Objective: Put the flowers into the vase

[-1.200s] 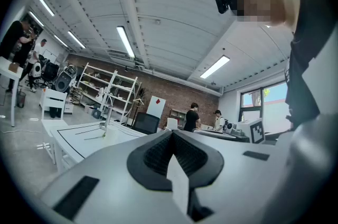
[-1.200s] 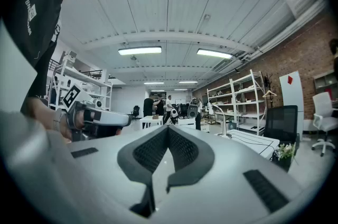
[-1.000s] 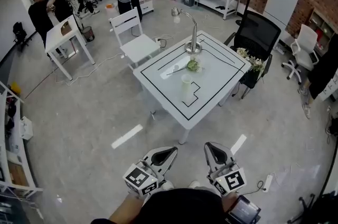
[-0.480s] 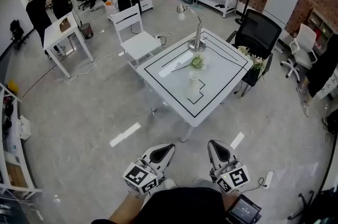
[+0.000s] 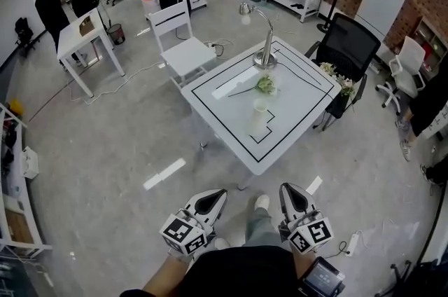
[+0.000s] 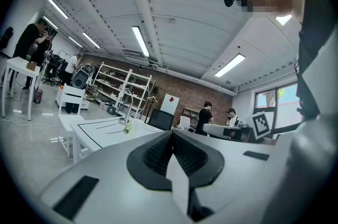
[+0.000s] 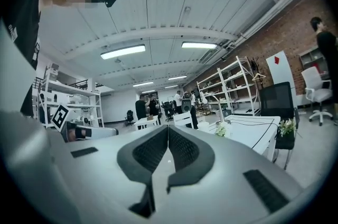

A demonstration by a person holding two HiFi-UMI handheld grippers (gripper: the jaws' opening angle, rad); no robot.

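My left gripper (image 5: 210, 201) and right gripper (image 5: 292, 196) both closed, empty, well short of table (image 5: 224, 113); flowers (image 5: 264, 85) lie near vase (image 5: 260, 106).

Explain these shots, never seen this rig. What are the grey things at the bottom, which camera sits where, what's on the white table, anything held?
There is no robot here: a person holds a two-jaw gripper in each hand. The head view comes from a camera on the person's head, looking steeply down. It shows the left gripper and right gripper at the bottom.

The other two pictures each come from a camera riding on one gripper, looking along its jaws. In both, the jaws are together with nothing between them, so nothing is held.

The white table stands some way ahead, out of touch. On it are a flower lying on its side, a small white vase near it but apart, and a desk lamp. Further flowers lie by the black chair.
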